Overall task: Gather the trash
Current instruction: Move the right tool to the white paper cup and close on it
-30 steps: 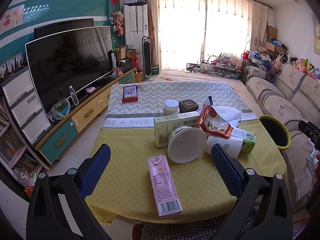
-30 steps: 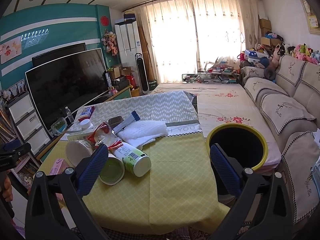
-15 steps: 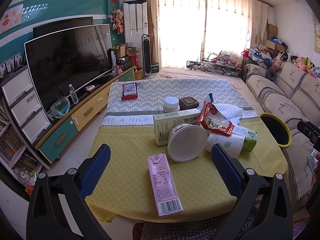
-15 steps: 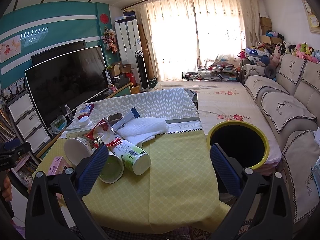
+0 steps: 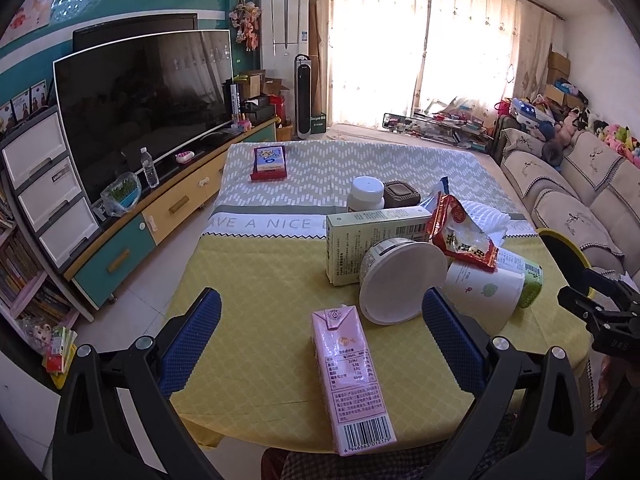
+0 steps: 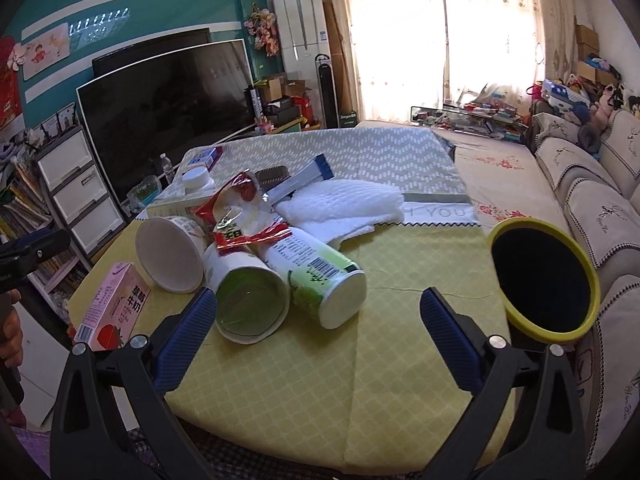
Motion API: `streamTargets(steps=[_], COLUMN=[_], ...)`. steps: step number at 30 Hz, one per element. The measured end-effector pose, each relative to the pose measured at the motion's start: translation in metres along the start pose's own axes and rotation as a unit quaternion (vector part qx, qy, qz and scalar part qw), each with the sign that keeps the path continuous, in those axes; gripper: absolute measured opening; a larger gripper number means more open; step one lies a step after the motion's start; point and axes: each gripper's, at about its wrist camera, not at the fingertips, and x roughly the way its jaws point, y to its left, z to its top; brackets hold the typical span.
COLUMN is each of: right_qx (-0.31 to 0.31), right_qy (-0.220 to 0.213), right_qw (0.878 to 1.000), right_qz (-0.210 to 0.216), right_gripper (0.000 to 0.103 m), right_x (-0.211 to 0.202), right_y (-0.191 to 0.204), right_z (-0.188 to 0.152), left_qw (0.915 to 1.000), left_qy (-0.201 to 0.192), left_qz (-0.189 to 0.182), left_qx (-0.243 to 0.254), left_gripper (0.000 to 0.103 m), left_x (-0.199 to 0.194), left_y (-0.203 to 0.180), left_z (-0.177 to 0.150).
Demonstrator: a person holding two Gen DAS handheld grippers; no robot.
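Trash lies on the yellow tablecloth (image 5: 256, 280). A pink milk carton (image 5: 350, 376) lies flat between my open left gripper's (image 5: 320, 332) fingers. Behind it are a white tub (image 5: 400, 280) on its side, a green box (image 5: 376, 240), a red snack wrapper (image 5: 460, 232) and paper cups (image 5: 488, 288). In the right wrist view my right gripper (image 6: 318, 328) is open and empty above the cloth, near a tipped cup (image 6: 250, 296) and a green-and-white can (image 6: 320, 276). The black bin with a yellow rim (image 6: 544, 276) stands at the table's right edge.
A white towel (image 6: 344, 204), a white-capped jar (image 5: 366, 196), a brown box (image 5: 400, 194) and a red card box (image 5: 270, 162) sit farther back. A TV (image 5: 140, 100) on its cabinet stands left. A sofa (image 5: 580, 200) runs along the right.
Both grippers have moved forward and lower towards the table; the trash looks larger and closer. Nothing has been picked up.
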Motion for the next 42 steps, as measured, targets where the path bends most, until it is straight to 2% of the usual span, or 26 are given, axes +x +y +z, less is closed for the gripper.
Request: streamTargets(steps=[3,6,9,10,14,19,23,26,31,38,42], right_qx=[-0.013,-0.015,-0.018,-0.020,-0.025,-0.027,-0.025,-0.029,-0.026,-0.089,-0.118], right_qy=[0.006,0.010,0.015,0.019,0.026,0.023,0.028,0.028,0.016,0.012,0.009], right_qw=[1.000,0.997,0.994,0.993,0.992,0.992,0.992,0.992,0.995,0.994,0.990], right_qz=[0.028,0.078,0.109,0.113,0.121,0.119,0.120,0.118,0.092,0.068,0.076], right_gripper=[0.097,0.097,0.087,0.084,0.081,0.081,0.081,0.070,0.059,0.029,0.025], right_x=[0.011,0.016,0.020,0.022,0.025,0.026,0.029,0.029,0.027,0.027,0.023], right_y=[0.012,0.022,0.030,0.031,0.037,0.038,0.035,0.032,0.014,0.006,0.003], right_z=[0.001,0.002,0.004,0.005,0.007,0.008,0.006,0.006,0.011,0.012,0.009], left_qw=[0.9999,0.9998,0.9997,0.9997,0.9996,0.9974,0.9967,0.9977,0.9980,0.9977,0.9977], left_qy=[0.014,0.020,0.022,0.023,0.028,0.068,0.076,0.065,0.060,0.064,0.064], left_qz=[-0.001,-0.001,-0.001,-0.002,0.000,-0.015,-0.012,-0.011,-0.011,-0.012,-0.010], left_qx=[-0.003,-0.003,-0.002,-0.001,0.005,0.020,0.026,0.017,0.019,0.020,0.021], left_gripper=[0.099,0.099,0.099,0.099,0.099,0.099,0.099,0.099,0.099,0.099,0.099], left_x=[0.013,0.020,0.026,0.028,0.033,0.042,0.043,0.038,0.032,0.033,0.034], left_y=[0.001,0.001,0.000,-0.001,-0.003,-0.011,-0.014,-0.011,-0.008,-0.008,-0.007], left_z=[-0.002,-0.004,-0.004,-0.004,-0.006,-0.015,-0.018,-0.015,-0.014,-0.014,-0.013])
